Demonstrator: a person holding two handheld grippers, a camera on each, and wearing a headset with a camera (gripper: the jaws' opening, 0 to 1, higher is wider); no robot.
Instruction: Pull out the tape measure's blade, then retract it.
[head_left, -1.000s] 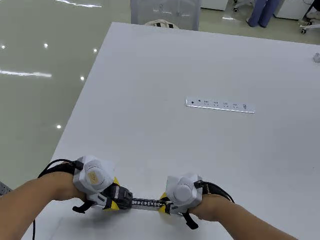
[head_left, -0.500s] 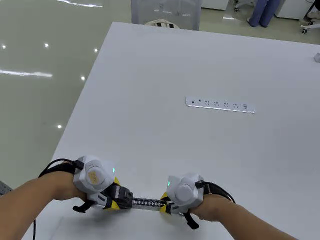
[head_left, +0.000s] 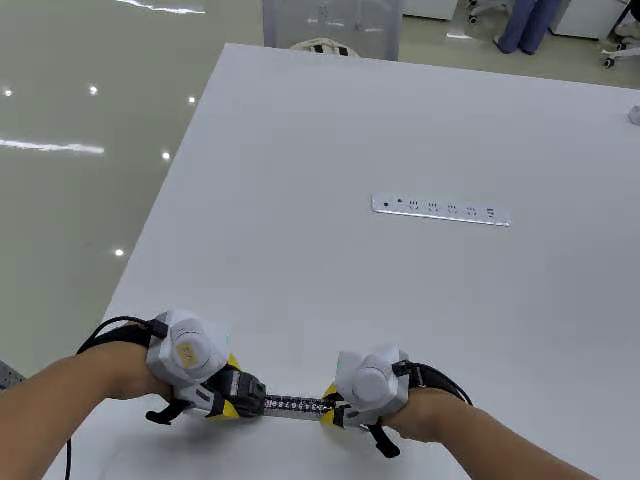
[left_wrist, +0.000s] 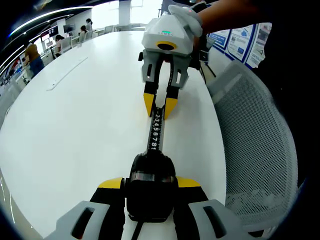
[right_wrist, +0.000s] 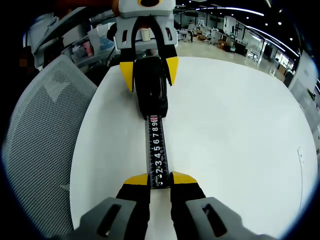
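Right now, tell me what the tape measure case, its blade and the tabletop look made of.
Tape measure case: probably black plastic, moulded shape with a slight gloss.
Blade: likely thin coated metal, a flat straight strip with printed numerals.
Tabletop: white laminate or similar, smooth with a faint sheen.

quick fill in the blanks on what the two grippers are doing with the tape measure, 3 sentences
1. The left gripper is shut on the case of the tape measure, and that case is coloured ____.
2. The right gripper pinches the tip of the blade, which is partly pulled ____ of the case.
3. Both grippers work low over a ____ table.

Missing words: black; out; white
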